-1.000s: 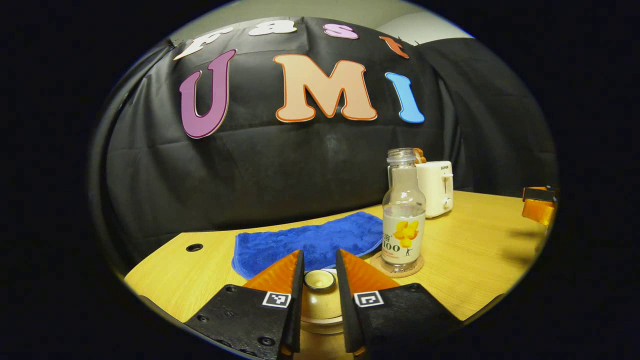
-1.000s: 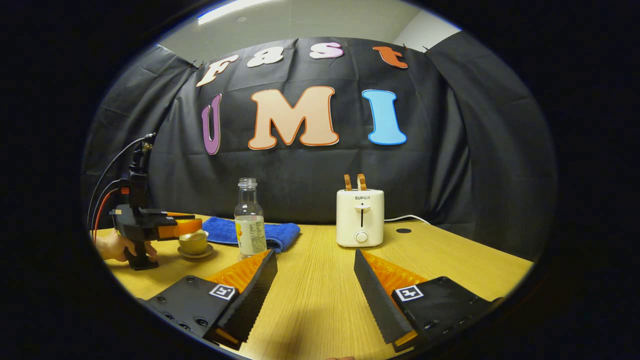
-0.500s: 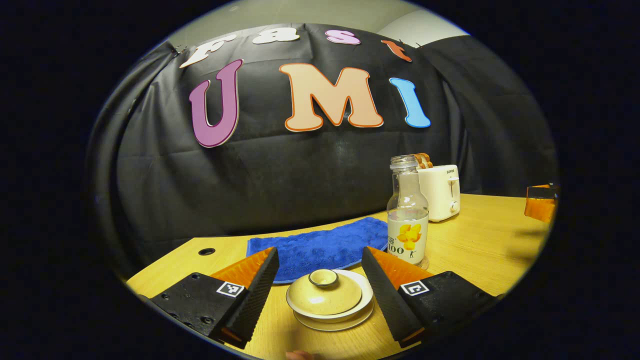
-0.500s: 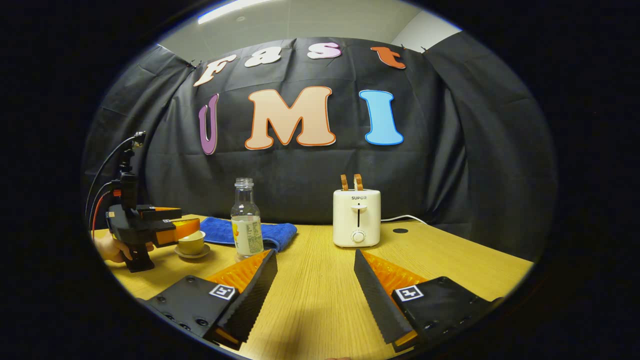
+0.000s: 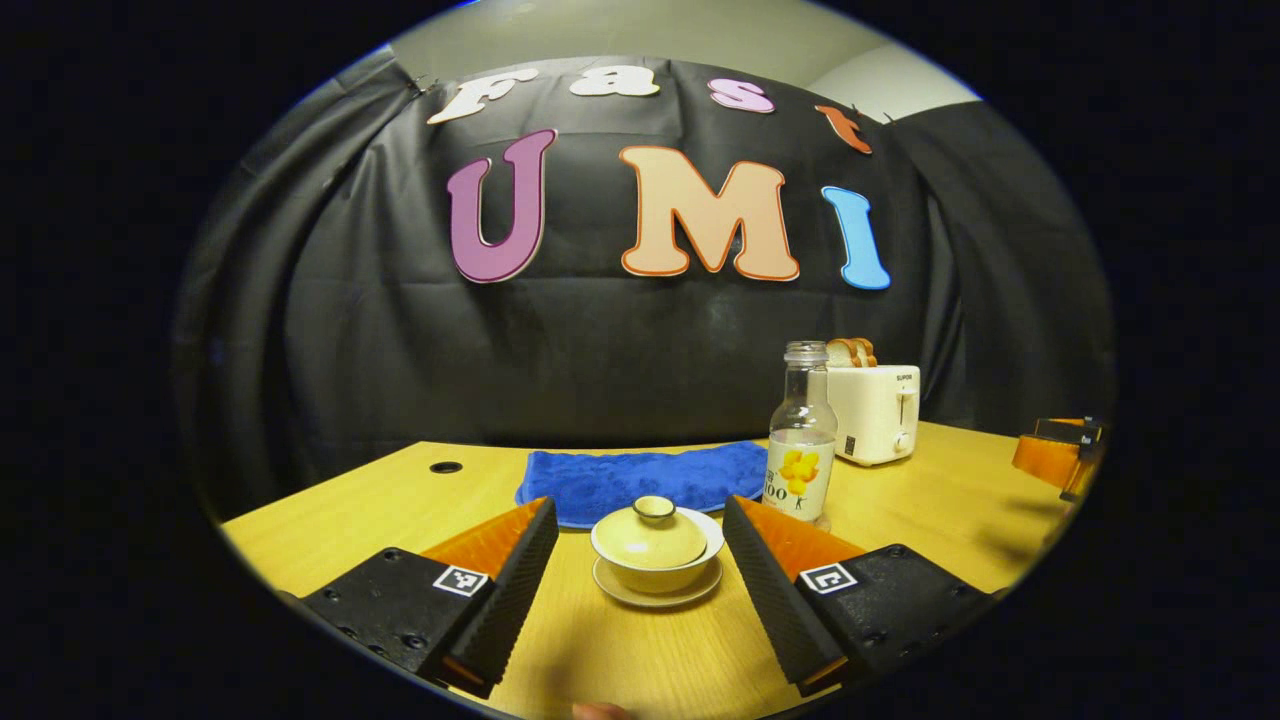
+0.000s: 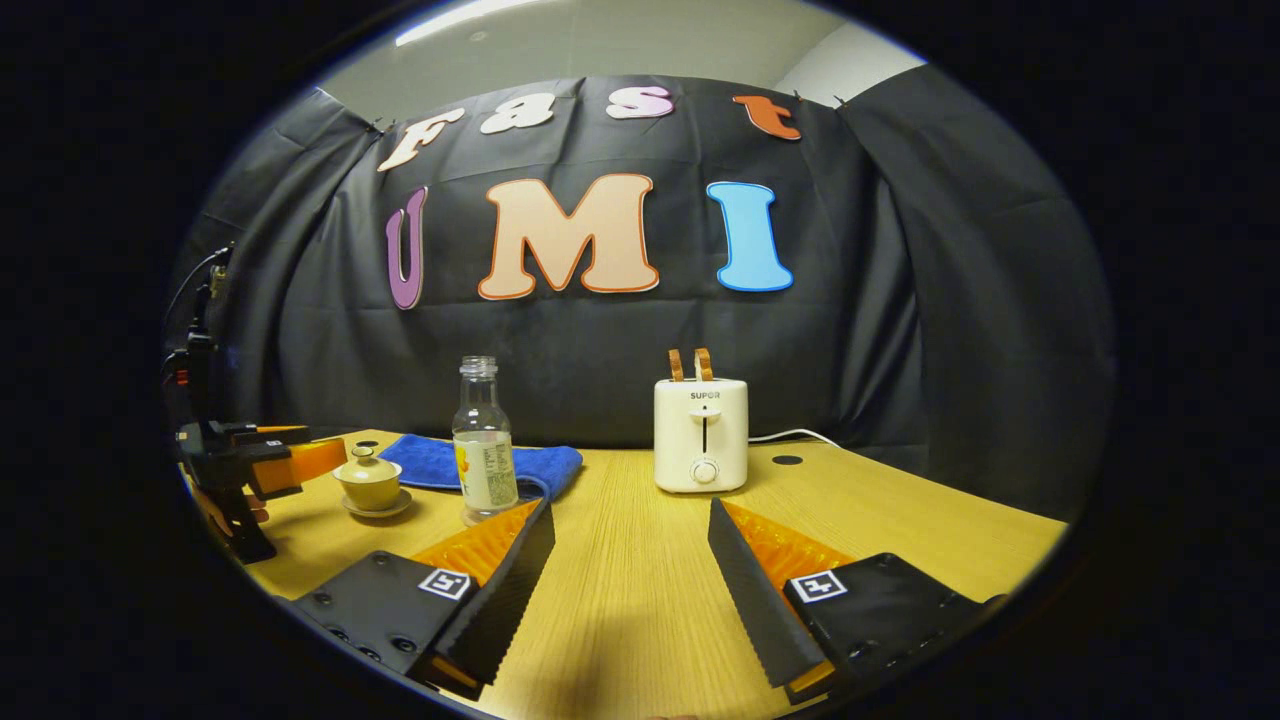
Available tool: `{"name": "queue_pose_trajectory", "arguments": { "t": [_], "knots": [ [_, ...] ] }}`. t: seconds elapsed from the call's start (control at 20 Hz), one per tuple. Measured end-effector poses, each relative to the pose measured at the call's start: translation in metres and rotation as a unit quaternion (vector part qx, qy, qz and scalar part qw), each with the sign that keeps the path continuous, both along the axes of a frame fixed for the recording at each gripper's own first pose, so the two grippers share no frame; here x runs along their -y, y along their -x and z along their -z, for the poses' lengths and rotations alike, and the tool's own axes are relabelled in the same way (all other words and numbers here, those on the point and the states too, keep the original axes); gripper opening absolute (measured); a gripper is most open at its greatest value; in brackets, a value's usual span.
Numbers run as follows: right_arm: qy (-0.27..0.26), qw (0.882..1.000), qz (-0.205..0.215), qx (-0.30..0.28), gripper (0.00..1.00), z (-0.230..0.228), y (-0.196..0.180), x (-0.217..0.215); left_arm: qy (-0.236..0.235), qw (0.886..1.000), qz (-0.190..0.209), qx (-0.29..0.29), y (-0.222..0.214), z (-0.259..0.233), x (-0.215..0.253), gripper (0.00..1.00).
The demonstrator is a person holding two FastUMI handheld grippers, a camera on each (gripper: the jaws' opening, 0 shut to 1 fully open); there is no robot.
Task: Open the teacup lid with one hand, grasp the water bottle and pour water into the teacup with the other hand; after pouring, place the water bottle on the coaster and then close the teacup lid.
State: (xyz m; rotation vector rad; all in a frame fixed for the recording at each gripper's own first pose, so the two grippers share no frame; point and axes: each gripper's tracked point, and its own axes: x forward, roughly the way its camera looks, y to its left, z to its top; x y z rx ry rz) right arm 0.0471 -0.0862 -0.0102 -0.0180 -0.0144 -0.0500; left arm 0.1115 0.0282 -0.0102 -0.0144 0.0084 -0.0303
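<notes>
The teacup (image 5: 655,565) is a small pale-yellow bowl on a matching saucer, its domed lid (image 5: 650,535) seated on top with a dark-rimmed knob, near the desk's (image 5: 930,510) front edge. Just beside it stands the water bottle (image 5: 802,440), clear, uncapped, partly full, flower label, with a blue cloth (image 5: 645,480) behind. Toward the back edge sits a white toaster (image 6: 701,433). The left gripper (image 5: 640,590) has its fingers spread wide either side of the cup, touching nothing. The right gripper (image 6: 630,580) gapes equally wide, empty, over bare wood.
</notes>
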Motion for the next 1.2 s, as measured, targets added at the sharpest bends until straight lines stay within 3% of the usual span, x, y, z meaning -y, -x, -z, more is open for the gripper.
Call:
{"name": "queue_pose_trajectory", "arguments": {
  "t": [0.1,0.2,0.6,1.2],
  "knots": [
    [0.000,1.000,-0.003,0.001,0.93,0.000,0.009,-0.007,-0.001,1.000,-0.009,0.001,0.020,0.000,0.003,0.96],
    [-0.001,1.000,-0.005,0.001,0.99,0.000,0.018,-0.015,-0.004,1.000,-0.014,0.002,0.042,-0.001,0.009,0.96],
    [-0.002,1.000,-0.027,-0.001,0.99,-0.004,0.050,-0.042,-0.005,0.999,-0.037,0.005,0.116,-0.005,0.024,0.97],
    [-0.003,1.000,-0.029,-0.002,0.98,0.002,0.089,-0.048,-0.006,0.998,-0.054,0.013,0.164,-0.006,0.029,0.96]
  ]
}}
